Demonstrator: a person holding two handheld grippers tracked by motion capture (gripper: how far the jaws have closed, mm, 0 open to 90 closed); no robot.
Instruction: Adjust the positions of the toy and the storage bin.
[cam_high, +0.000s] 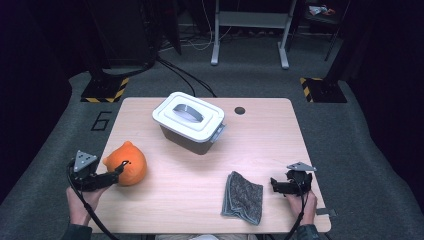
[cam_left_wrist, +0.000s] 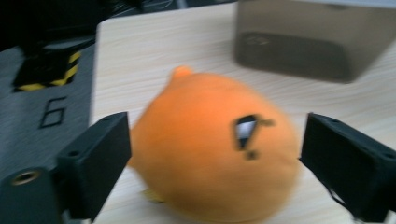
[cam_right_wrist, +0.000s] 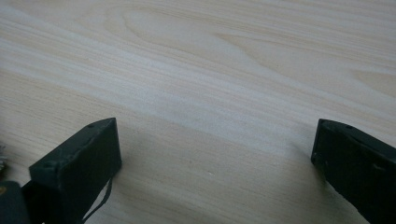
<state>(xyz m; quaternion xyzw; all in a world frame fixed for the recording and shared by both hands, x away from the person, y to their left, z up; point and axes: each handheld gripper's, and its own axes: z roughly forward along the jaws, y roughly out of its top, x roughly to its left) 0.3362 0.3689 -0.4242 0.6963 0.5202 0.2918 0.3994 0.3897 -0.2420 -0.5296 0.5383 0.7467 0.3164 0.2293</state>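
Straddling the orange plush toy (cam_left_wrist: 212, 149) near the surface's (cam_high: 200, 175) left edge, left tongs (cam_high: 119, 171) open, jaws clear of both flanks. Centre on the widest part, then squeeze gently. Right tongs (cam_high: 274, 184) open, empty, near the grey cloth (cam_high: 243, 196).

The lidded grey bin (cam_high: 190, 123) stands at the back middle of the table (cam_high: 270, 150) and blocks any straight pass across that part. An orange plush toy (cam_high: 127, 163) sits near the left edge, between the wide-apart jaws of the left gripper (cam_high: 118, 172); bare wood lies between it and the bin. A folded grey cloth (cam_high: 242, 197) lies near the front edge, just beside the right gripper (cam_high: 273, 185), whose jaws stand apart over bare wood. The broad middle strip between toy, bin and cloth is free, as is the right side behind the right gripper.
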